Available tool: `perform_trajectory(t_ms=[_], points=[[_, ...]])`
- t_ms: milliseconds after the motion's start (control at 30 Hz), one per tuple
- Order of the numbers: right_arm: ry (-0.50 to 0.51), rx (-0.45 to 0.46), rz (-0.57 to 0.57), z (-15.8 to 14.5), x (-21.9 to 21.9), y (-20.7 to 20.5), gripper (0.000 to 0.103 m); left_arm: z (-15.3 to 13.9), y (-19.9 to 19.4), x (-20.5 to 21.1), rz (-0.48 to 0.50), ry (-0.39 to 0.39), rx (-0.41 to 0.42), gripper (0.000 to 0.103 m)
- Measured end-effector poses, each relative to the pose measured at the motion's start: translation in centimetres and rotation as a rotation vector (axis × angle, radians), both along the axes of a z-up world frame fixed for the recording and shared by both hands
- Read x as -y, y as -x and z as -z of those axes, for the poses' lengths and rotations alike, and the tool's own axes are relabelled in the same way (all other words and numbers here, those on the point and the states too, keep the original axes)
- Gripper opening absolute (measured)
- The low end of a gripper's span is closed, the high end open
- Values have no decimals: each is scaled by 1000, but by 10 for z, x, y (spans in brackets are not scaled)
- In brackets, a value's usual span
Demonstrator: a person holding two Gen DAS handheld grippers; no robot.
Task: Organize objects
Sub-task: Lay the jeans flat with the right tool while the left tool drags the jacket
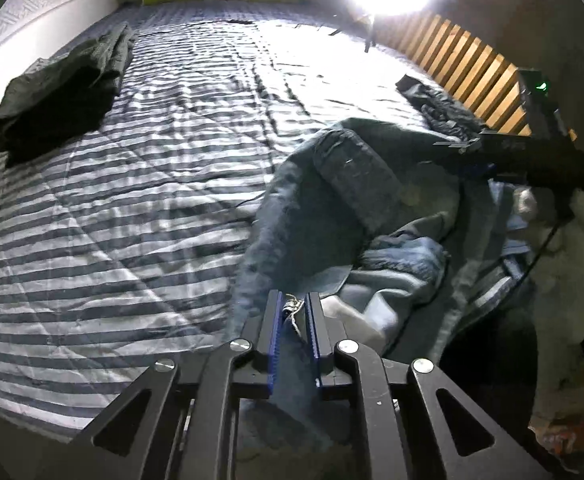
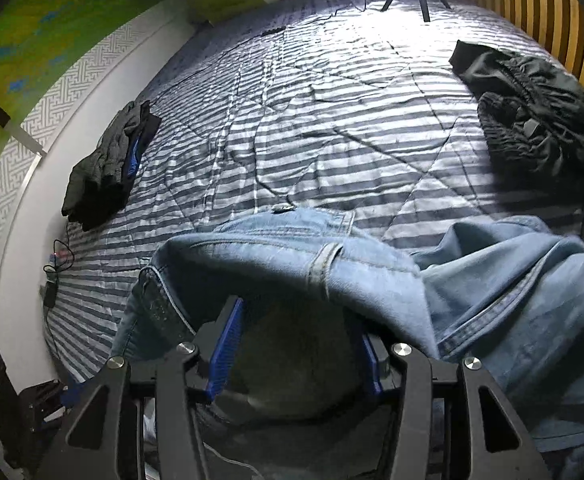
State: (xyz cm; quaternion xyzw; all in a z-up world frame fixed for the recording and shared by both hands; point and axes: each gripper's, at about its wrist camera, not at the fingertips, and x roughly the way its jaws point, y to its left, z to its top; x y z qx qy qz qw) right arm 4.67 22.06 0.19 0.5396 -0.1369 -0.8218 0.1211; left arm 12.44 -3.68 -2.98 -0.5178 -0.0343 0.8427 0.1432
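Denim of the jeans [image 1: 292,344] is pinched at a frayed edge between the nearly closed jaws of the left gripper [image 1: 294,312], presumably for lifting. Right gripper [image 2: 296,332] is parted, with the waistband draped over it, ungripped. Jeans lie crumpled on the near bed [image 2: 292,120]; a folded stack [image 2: 107,168] is kept far left.

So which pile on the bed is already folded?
Start at the striped bedspread and follow it to the white wall. There lies the folded dark pile, neat, with a blue edge showing, unlike the crumpled black clothes by the wooden slats.
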Motion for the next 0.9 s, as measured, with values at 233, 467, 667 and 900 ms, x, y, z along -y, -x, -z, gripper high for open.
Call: perform_trajectory(t_ms=[233,467,667,900], points=[[98,20,-10,-3,-2,-5,48,-40,-24,28,-85,-79,-79,7],[184,-19,-105,-31,8,-35,48,-101,-56,30,-63,-95,-210,7],[124,-20,-52,-25,3,-47,48,-102,-78,22,-13,-109,-192,7],[43,-101,50,-27,-49,-60,48,-58,-117,-13,99,-35,-112,7]])
